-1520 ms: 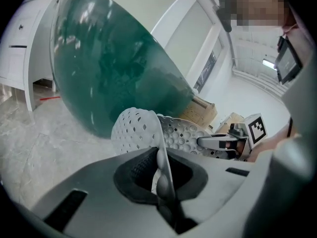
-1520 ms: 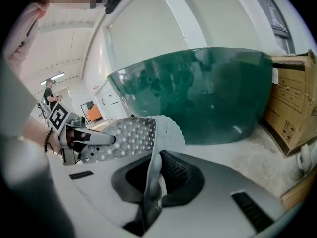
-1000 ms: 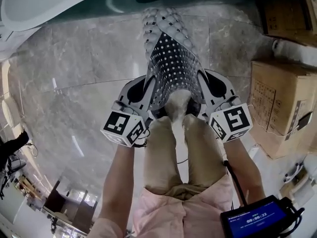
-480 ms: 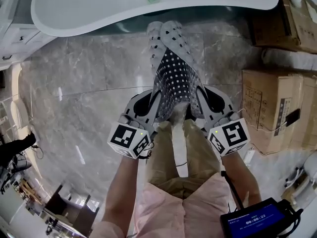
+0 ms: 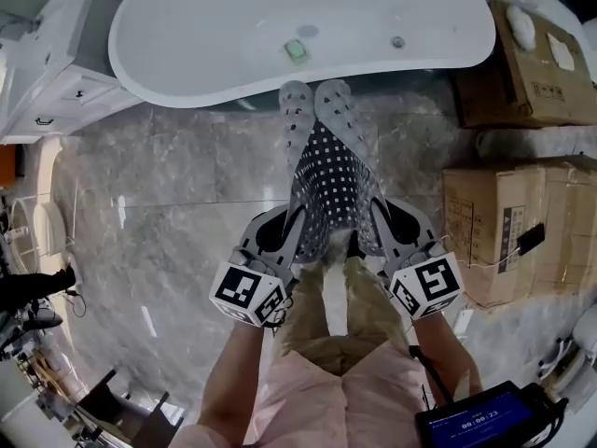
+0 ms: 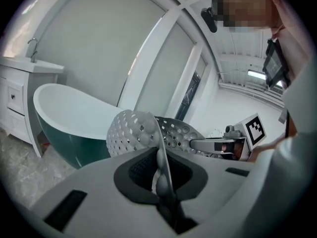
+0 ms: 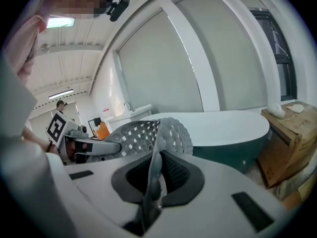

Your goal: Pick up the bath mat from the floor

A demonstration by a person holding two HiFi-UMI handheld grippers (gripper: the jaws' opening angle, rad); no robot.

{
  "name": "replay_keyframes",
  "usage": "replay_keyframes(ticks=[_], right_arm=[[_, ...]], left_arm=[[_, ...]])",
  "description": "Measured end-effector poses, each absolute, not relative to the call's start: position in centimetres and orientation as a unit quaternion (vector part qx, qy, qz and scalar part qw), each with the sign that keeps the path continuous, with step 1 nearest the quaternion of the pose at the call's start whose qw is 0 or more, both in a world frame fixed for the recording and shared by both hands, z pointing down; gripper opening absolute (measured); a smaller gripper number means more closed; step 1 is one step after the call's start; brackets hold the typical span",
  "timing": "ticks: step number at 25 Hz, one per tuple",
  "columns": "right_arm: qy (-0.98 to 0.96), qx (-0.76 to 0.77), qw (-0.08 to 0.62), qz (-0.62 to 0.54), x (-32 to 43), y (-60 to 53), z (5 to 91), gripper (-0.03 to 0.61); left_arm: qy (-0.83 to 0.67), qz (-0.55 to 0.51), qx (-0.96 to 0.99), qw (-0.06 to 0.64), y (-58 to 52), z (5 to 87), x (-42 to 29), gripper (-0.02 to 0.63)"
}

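The L gripper (image 5: 283, 234) & R gripper (image 5: 382, 230) are each squeezed tight on a near edge of the bath mat (image 5: 328, 171), which hangs between them & flops out ahead, toward the tub (image 5: 233, 35). It looks off the floor (image 5: 159, 194), tho the far end is hard to tell. Each gripper only bites a thin bit of edge, so if they pull apart or one loosens, the bendy mat could slip out & drop.

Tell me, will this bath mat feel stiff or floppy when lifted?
Probably floppy: the bath mat folds and curls over between the left gripper and right gripper. Likely light, since two pinches on its edge hold it up.
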State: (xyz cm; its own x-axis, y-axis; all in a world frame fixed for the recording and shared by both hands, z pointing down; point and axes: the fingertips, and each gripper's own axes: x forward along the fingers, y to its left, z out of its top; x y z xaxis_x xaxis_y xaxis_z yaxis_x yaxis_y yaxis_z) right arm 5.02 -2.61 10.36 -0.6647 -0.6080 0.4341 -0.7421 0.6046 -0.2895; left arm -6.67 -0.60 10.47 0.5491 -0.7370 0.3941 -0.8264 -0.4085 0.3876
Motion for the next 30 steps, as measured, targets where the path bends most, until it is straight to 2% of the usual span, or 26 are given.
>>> replay_keyframes(ticks=[15,30], right_arm=[[-0.892,0.388,0.110,0.204,5.6,-2.7,-1.1,0.028],[-0.884,0.424,0.076,0.179,9.7,-3.1,-6.7,0.028]], left_arm=[[-0.493,0.082,0.837,0.225,0.1,-0.4,-10.2,0.037],[-0.546,0.067,0.818,0.170,1.0,-7.3,-14.2,0.038]])
